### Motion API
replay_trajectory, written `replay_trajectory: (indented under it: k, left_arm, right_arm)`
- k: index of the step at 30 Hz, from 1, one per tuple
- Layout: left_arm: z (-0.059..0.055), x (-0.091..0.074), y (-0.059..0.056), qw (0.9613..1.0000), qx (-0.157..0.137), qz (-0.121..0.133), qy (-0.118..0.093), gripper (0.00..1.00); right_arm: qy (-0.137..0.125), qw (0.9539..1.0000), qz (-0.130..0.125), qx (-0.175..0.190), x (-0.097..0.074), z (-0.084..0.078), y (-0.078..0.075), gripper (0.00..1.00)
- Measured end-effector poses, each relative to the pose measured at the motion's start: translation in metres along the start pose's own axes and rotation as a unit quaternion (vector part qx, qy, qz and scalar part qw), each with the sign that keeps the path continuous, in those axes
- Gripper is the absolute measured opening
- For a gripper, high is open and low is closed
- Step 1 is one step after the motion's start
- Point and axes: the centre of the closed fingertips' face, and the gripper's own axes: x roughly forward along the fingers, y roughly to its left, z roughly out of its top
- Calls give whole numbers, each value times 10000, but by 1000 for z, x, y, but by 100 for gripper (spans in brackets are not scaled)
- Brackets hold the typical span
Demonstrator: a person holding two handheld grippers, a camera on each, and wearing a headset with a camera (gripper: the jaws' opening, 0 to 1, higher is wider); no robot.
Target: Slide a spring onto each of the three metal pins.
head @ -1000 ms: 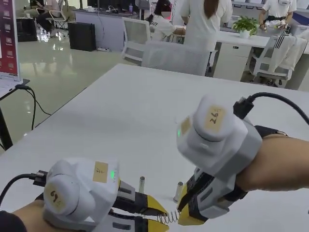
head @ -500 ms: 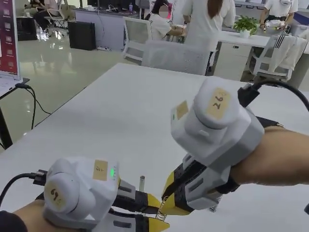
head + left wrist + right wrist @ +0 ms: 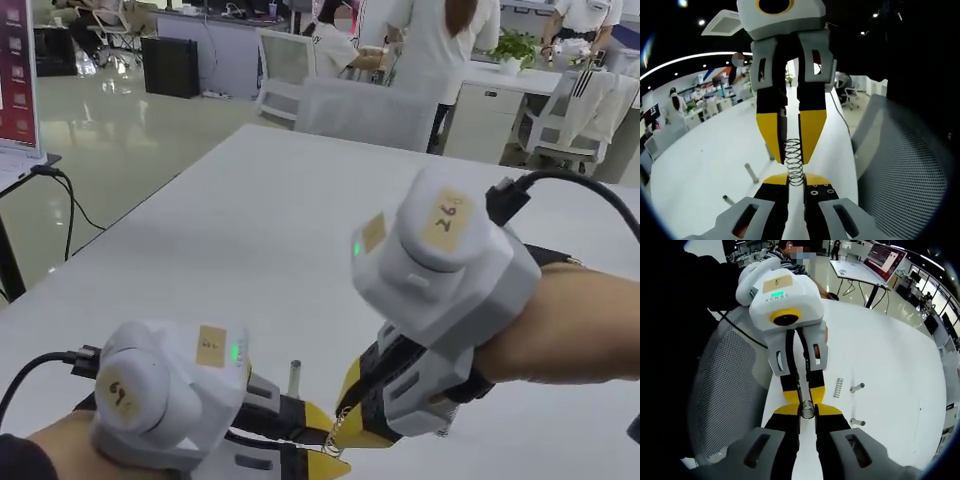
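left gripper [image 3: 795,182] and right gripper [image 3: 793,156] each pinch an end of 1 spring [image 3: 795,167] above the table [image 3: 705,150], probably regripping it to thread onto a bare pin [image 3: 751,173] nearby.

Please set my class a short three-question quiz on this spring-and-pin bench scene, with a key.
1. True or false: the held spring already sits on a pin.
2. What lies loose on the table? A a second spring; B a screwdriver; C a nut.
3. Fill in: the left gripper and right gripper both grip the same ___.
Key: 1 false; 2 A; 3 spring.
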Motion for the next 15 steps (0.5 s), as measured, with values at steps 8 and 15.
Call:
replay_trajectory:
  k: [8, 15]
  left_arm:
    - [1, 0, -1, 10000, -57, -10, -21, 2]
    - [2, 0, 4, 9998, -123, 67, -111, 3]
  right_arm:
    - [93, 9999, 64, 8, 6, -6, 0, 8]
    - [87, 9999, 18, 71, 6, -7, -3, 8]
